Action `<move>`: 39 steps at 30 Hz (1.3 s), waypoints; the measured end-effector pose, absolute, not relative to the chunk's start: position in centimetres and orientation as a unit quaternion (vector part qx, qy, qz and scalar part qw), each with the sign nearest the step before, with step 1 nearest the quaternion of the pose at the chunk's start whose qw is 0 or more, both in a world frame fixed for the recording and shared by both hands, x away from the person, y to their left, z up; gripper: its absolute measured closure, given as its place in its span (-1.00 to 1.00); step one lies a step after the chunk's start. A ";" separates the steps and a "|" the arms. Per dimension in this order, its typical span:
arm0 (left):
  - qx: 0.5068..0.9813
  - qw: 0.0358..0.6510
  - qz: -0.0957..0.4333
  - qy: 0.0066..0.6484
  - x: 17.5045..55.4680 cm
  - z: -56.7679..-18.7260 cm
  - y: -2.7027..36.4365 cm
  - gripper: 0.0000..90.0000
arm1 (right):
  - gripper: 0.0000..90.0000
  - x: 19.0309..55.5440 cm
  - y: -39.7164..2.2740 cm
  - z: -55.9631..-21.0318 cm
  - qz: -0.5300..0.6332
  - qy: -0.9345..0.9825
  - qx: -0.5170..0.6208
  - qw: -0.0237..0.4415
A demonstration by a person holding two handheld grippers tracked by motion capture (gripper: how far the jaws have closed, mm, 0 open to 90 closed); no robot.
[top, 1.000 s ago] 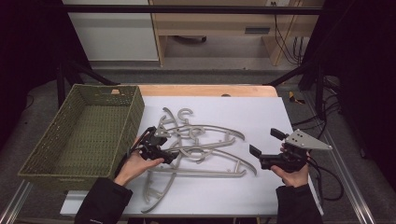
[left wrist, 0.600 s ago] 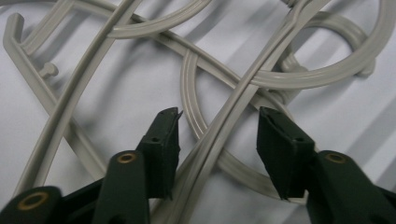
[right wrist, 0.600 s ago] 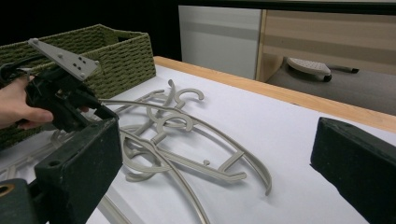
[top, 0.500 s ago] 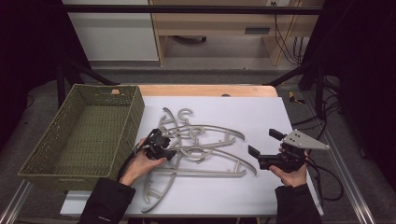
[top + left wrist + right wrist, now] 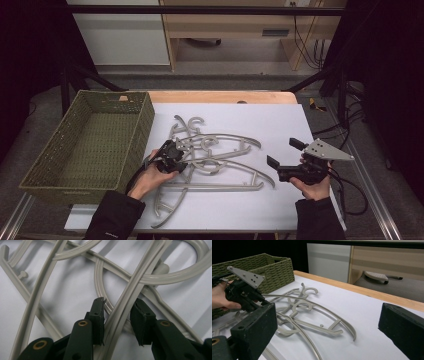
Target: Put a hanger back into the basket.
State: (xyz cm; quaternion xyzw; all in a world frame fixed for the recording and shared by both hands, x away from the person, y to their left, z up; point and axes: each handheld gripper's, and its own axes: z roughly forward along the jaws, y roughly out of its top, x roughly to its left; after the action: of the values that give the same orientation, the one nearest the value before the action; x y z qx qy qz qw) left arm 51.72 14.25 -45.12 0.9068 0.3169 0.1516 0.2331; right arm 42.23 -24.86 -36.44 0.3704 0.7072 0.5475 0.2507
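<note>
Two grippers were in hand. Left gripper [image 5: 117, 312]: jaws had just been closing, a grey hanger arm [image 5: 125, 302] between the pads, the right pad not yet touching it. Right gripper [image 5: 285, 159]: jaws wide apart, holding nothing, well apart from the heap. Hangers [image 5: 215, 155]: tangled pile on the white table sheet [image 5: 260, 210], just beside the green woven basket [image 5: 90, 145].

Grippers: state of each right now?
Left gripper: jaws have just been closing around a hanger arm; pads not yet pressing, so open.
Right gripper: open, holding nothing.
</note>
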 end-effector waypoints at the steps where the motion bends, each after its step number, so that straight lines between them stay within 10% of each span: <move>1: 0.906 0.233 0.150 0.319 51.8 -45.1 14.3 0.42 | -0.95 42.2 -24.9 -36.4 0.547 0.707 0.371 0.250; 39: 0.918 0.223 0.138 0.299 50.4 -43.7 14.2 0.69 | -0.95 42.2 -24.9 -36.4 0.546 0.709 0.369 0.250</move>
State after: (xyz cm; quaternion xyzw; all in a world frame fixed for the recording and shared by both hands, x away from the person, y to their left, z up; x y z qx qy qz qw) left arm 50.35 14.16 -43.73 0.9176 0.2988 0.1377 0.2231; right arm 42.19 -24.94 -36.43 0.3689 0.7092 0.5461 0.2505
